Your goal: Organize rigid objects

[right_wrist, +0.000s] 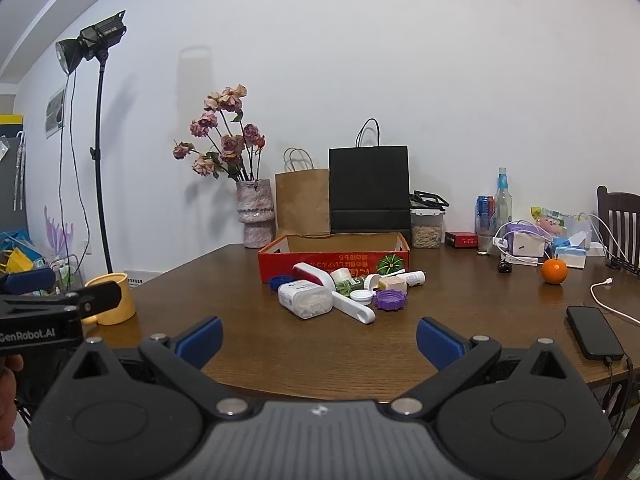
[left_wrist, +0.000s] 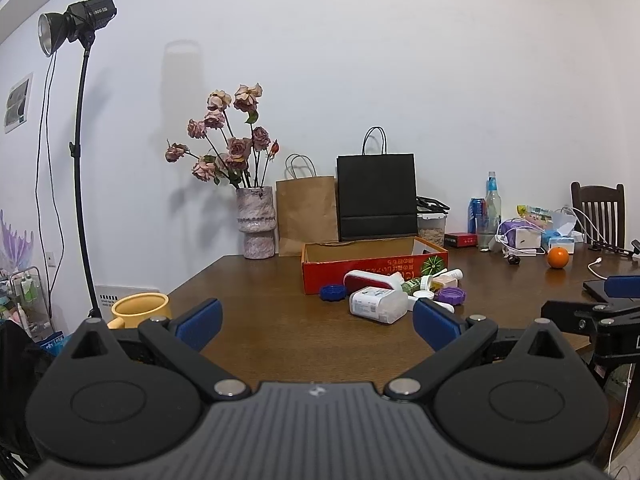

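Note:
A red cardboard box [left_wrist: 372, 270] [right_wrist: 320, 264] stands open on the brown table. In front of it lies a heap of small items: a white canister [left_wrist: 378, 304] [right_wrist: 306, 299], a red-and-white case [left_wrist: 370, 280] [right_wrist: 314, 274], a purple lid [left_wrist: 451, 295] [right_wrist: 390, 300], a blue lid [left_wrist: 333, 292] [right_wrist: 280, 281], a white scoop [right_wrist: 354, 311], a green bottle [right_wrist: 350, 285]. My left gripper [left_wrist: 318, 324] hovers open over the near table edge, short of the heap. My right gripper [right_wrist: 319, 340] is open too, with nothing between its fingers.
A yellow mug [left_wrist: 140, 310] [right_wrist: 112, 298] sits at the table's left edge. A vase of roses [left_wrist: 258, 222], a brown bag [left_wrist: 306, 214] and a black bag [left_wrist: 376, 200] line the wall. An orange [right_wrist: 554, 271], a black phone [right_wrist: 594, 332], cables and bottles [right_wrist: 502, 208] occupy the right side.

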Motion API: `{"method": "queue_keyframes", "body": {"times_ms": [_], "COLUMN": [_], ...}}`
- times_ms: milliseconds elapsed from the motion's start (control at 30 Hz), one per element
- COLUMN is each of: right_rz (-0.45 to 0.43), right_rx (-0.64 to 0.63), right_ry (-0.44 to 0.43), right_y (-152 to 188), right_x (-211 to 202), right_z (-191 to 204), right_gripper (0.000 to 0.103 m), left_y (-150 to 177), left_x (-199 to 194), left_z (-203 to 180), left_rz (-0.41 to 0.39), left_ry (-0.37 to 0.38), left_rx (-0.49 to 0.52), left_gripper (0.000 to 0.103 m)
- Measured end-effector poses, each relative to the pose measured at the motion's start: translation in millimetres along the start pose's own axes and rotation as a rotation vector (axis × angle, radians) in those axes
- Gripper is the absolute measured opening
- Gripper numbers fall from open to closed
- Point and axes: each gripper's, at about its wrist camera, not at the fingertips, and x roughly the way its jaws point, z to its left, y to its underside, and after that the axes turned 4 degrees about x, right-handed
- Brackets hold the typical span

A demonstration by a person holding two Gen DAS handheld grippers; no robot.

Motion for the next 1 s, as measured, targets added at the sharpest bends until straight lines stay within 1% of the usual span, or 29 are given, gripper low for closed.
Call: {"method": "queue_keyframes", "body": {"times_ms": [433, 1000], "right_rz": [-0.020, -0.042], "right_rx": [-0.014, -0.021], "right_ry": [-0.010, -0.013], "right_y": [-0.1, 0.8], "right_x": [-2.6, -3.4], "right_z": [0.0, -1.9], "right_gripper": [0.103, 0.103], "left_y": [-3.5, 0.7], "left_x": [2.2, 4.0], "left_z": [3.1, 0.8], "left_rz": [0.002, 0.006], "left_ry": [0.001, -0.002], "left_rx": [-0.001, -0.003], "left_gripper": [0.103, 0.103]}}
